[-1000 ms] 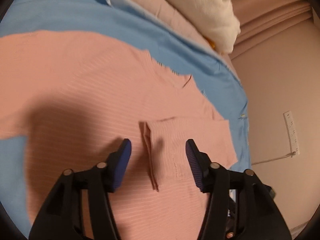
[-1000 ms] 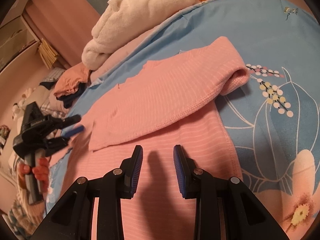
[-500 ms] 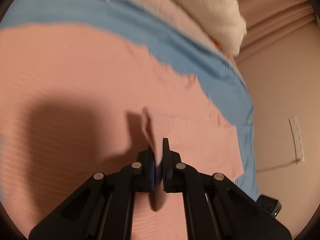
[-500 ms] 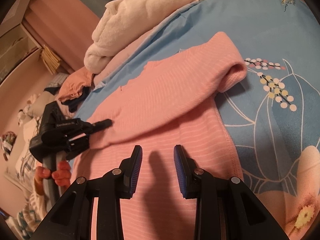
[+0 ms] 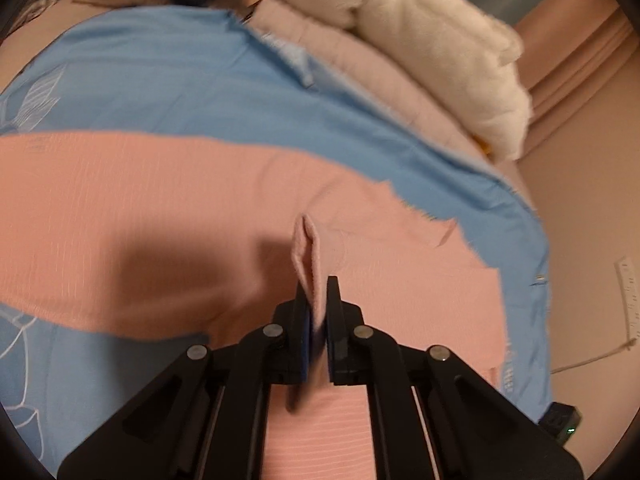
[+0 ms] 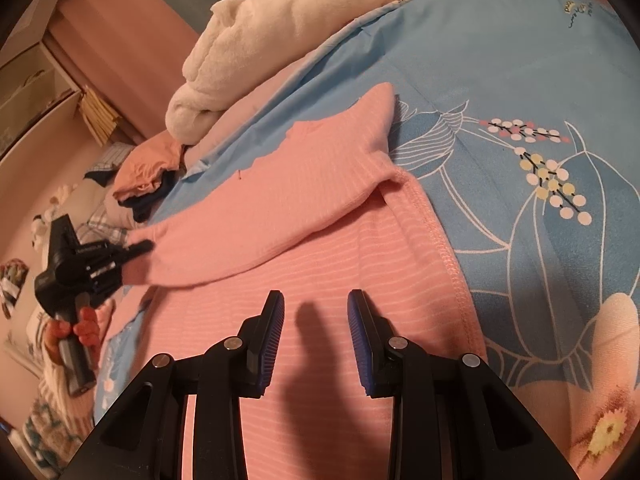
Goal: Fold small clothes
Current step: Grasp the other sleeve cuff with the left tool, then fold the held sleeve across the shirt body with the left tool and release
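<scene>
Your left gripper [image 5: 316,300] pinches the cuff of the soft, light pink ribbed knit top [image 6: 320,264], which drapes limply; right gripper [image 6: 316,320] hovers spread above its hem.

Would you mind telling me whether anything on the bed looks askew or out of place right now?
Nothing looks damaged or spilled. The pink garment lies half folded on the blue floral sheet, with one sleeve cuff pinched up by the left gripper. The right gripper hovers open above the garment.

Black plastic left gripper [image 5: 316,304] and right gripper [image 6: 316,320], blue ribbed pads [image 6: 357,334], silver pivot pins.
</scene>
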`<state>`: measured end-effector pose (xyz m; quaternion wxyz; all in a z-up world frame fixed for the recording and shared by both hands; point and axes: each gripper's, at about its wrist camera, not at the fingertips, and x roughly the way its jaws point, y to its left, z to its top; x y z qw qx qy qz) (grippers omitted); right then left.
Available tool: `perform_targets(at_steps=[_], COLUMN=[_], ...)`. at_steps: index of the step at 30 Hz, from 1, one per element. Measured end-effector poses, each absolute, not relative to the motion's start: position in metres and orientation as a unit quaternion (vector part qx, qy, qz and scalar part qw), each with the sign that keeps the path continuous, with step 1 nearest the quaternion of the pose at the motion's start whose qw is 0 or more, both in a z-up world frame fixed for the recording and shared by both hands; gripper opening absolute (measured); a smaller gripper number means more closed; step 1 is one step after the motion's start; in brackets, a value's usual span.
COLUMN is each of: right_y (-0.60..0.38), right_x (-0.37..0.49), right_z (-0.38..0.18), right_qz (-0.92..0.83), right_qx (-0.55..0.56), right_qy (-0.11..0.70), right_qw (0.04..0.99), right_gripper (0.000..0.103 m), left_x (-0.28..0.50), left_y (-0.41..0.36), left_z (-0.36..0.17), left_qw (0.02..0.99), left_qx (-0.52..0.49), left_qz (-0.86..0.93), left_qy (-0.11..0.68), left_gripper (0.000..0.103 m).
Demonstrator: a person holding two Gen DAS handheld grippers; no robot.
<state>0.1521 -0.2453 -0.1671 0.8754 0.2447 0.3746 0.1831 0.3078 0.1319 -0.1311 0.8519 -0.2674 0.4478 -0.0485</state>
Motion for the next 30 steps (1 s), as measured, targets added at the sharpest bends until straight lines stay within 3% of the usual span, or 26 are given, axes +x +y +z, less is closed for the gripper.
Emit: perform_targets(at_steps=[1,3,10,14,17,19,26,30], right_y=[-0.244,-0.244,-0.224,-0.169,-0.119,-0.078,0.032,0.048], right_x=[0.153,0.153,0.157,0.173,0.181,0.185,0.211,0.214], right_z=[-0.167,-0.167,-0.134,-0.113,-0.111,-0.11,-0.133,-0.137], right_qz=[0.183,0.182,0.189,0.24,0.278,0.306,0.329,0.328], right_qx=[0.245,0.245,0.207,0.138,0.085,0.05,-0.032,-0.064], right_qy=[0.375,0.376,0.367,0.363,0.361,0.349,0.367,0.382], right_qw=[0.875,0.875,0.887,0.89,0.886,0.884,0.87,0.862], right_gripper=[0.031,0.031,0.039,0.039,0.039,0.032,0.032,0.032], left_x=[0.307,0.306,0.272,0.238,0.214,0.199,0.183,0.196], left_y=[0.135,0.145,0.176,0.209,0.25,0.281,0.345,0.362], left_z=[-0.135,-0.145,-0.136,-0.144,-0.15,-0.155,-0.177,-0.185], left_qw=[0.85,0.837,0.852,0.846,0.834,0.826,0.794,0.786], left_qx=[-0.266,-0.274,-0.264,-0.295,-0.344,-0.38,-0.495,-0.535], left_qz=[-0.038,-0.016,-0.01,0.01,0.044,0.077,0.105,0.118], left_qy=[0.453,0.473,0.452,0.445,0.428,0.408,0.337,0.287], left_gripper=[0.007,0.024,0.027,0.046,0.049,0.051,0.056,0.057])
